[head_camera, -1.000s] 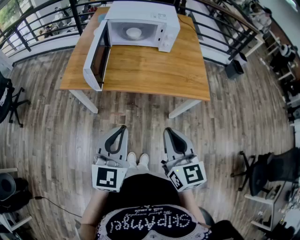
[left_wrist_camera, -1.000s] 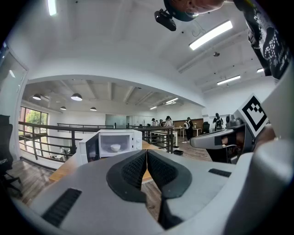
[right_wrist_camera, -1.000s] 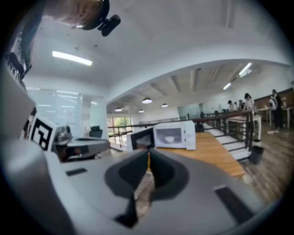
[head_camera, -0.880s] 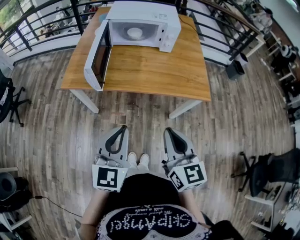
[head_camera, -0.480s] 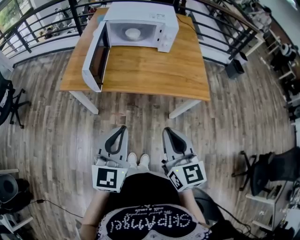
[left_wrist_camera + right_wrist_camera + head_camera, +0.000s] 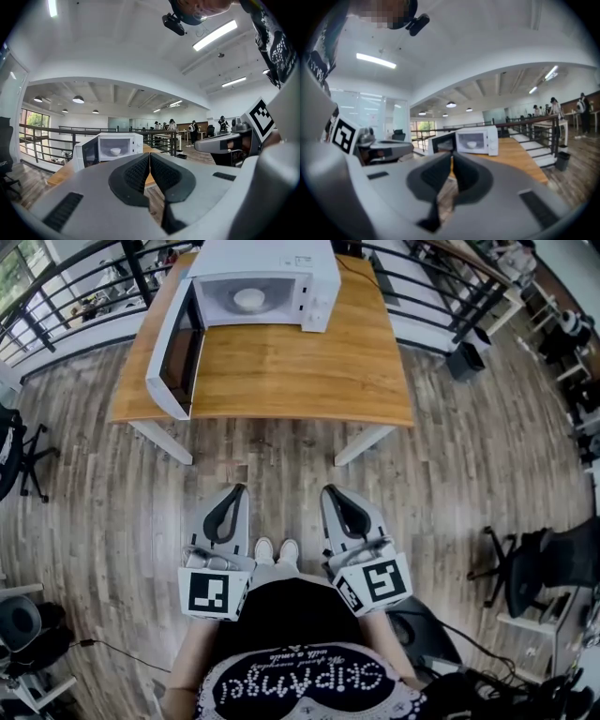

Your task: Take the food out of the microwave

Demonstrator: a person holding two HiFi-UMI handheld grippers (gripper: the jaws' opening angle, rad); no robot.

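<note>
Head view:
- The microwave (image 6: pixel 267 273) stands at the far end of the bench (image 6: pixel 300 362), with its door (image 6: pixel 173 348) swung wide open to the left.
- A small white bowl (image 6: pixel 248 298) sits inside, in the middle of the cavity. This is the food to fetch; its contents are too small to make out.
- The left gripper (image 6: pixel 239 489) and right gripper (image 6: pixel 330 489) hang low in front of the person, over the floor and well apart from the bench.

Left gripper view:
- The jaws are pressed together, pads meeting along one line, with nothing between them.
- Beyond them the bowl sits upright in the open microwave.

Right gripper view:
- These jaws are likewise closed on themselves and empty.
- The bowl shows through the open front, far off.

Handling, as a judgement:
- The bowl looks glazed and rigid, so probably smooth and slippery under the pads, and breakable if dropped.
- It is likely light, and possibly warm.
- The best hold is on the rim, one jaw inside the wall and one outside, keeping the bowl level so nothing spills.
- The jaws must spread before any such grasp.
</note>
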